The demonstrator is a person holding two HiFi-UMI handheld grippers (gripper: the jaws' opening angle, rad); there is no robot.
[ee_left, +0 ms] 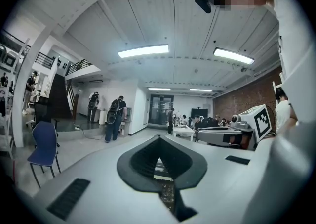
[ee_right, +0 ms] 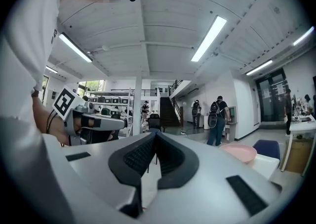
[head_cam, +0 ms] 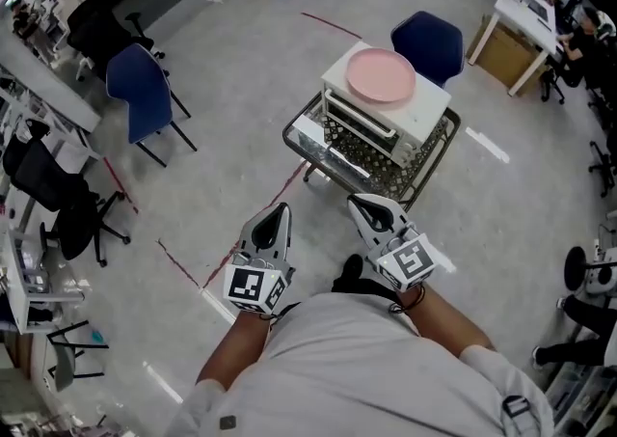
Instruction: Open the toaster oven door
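The white toaster oven (head_cam: 424,109) stands on a wire mesh cart (head_cam: 432,167) ahead of me, with a pink plate (head_cam: 381,75) on its top. Its front (head_cam: 362,128) faces me; I cannot tell how the door stands. My left gripper (head_cam: 279,210) and right gripper (head_cam: 363,204) hover side by side short of the cart, both shut and holding nothing. In the left gripper view the jaws (ee_left: 159,140) meet with nothing between them, and the right gripper's marker cube (ee_left: 259,120) shows beside them. The right gripper view shows its jaws (ee_right: 155,135) shut, with the pink plate (ee_right: 239,153) ahead to the right.
A blue chair (head_cam: 143,90) stands to the left and another (head_cam: 431,43) behind the cart. Black chairs (head_cam: 58,196) and shelving line the left edge. A desk (head_cam: 525,11) sits at the far right. Red tape lines (head_cam: 183,263) mark the floor. People (ee_left: 114,116) stand far off.
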